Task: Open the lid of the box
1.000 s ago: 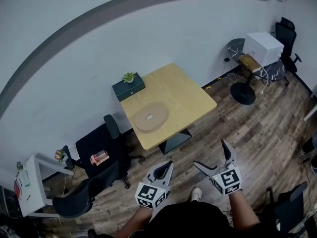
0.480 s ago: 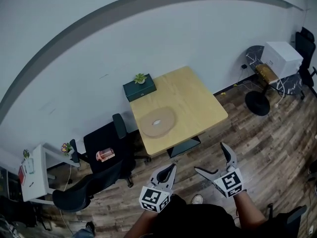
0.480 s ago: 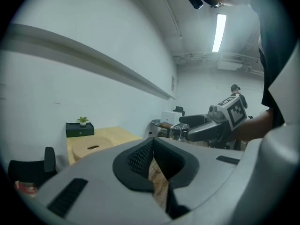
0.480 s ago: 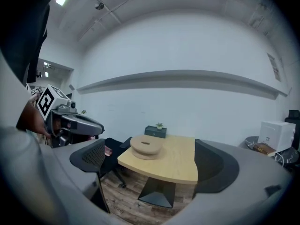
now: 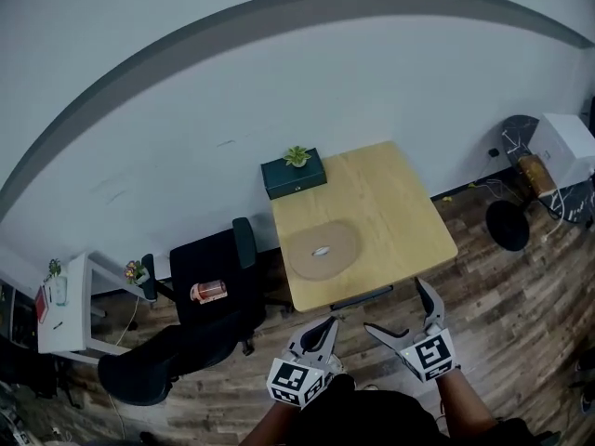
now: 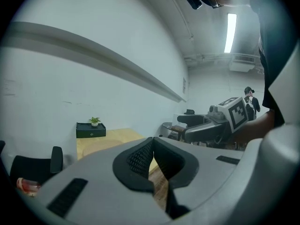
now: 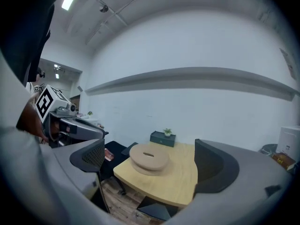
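Tan wood or fibreboard seems to be the material of the flat round lidded box [image 5: 321, 250], which is seen on the pale square wooden table [image 5: 395, 207] toward its near left corner. It is judged to be the task's box, although a dark green rectangular box [image 5: 293, 176] topped by a small potted plant is also set at the far left corner, against the wall. Both grippers are held over the plank floor, short of the table's near edge and well apart from the round box, which lies straight ahead of them. The left gripper [image 5: 325, 324] is closed on nothing and is lined up almost directly with the box, so it is judged slightly the nearer. The right gripper [image 5: 394, 306] is spread wide and empty, the box being framed between its jaws only from afar. No long axis is offered by the round lid. The small pale mark at its centre cannot be told for a slot or a handle.
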`<state>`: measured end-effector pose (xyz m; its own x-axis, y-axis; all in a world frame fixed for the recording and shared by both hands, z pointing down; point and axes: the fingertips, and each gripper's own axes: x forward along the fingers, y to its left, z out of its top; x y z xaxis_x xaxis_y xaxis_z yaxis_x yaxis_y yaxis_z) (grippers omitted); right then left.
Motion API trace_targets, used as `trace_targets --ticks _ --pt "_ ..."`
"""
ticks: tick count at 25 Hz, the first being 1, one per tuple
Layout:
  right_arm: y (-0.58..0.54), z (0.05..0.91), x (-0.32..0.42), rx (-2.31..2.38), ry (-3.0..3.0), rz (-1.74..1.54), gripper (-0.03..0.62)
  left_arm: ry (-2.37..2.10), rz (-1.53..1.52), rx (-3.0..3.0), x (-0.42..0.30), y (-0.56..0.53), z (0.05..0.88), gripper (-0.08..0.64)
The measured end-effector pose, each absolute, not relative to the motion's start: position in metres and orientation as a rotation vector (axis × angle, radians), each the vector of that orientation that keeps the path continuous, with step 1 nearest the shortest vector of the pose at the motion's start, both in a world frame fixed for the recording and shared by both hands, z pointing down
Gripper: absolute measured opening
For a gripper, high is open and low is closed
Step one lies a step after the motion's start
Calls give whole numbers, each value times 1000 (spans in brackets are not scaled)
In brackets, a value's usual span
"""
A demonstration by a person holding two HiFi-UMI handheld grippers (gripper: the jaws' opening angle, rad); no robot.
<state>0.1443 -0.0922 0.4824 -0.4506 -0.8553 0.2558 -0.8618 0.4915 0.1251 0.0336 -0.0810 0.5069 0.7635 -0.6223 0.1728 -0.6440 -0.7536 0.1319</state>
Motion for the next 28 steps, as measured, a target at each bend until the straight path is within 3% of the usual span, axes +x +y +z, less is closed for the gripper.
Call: trace_targets --ticks 28 --pt "-241 498 58 1045 -2493 -83 598 -1225 81 2713 -56 -216 488 18"
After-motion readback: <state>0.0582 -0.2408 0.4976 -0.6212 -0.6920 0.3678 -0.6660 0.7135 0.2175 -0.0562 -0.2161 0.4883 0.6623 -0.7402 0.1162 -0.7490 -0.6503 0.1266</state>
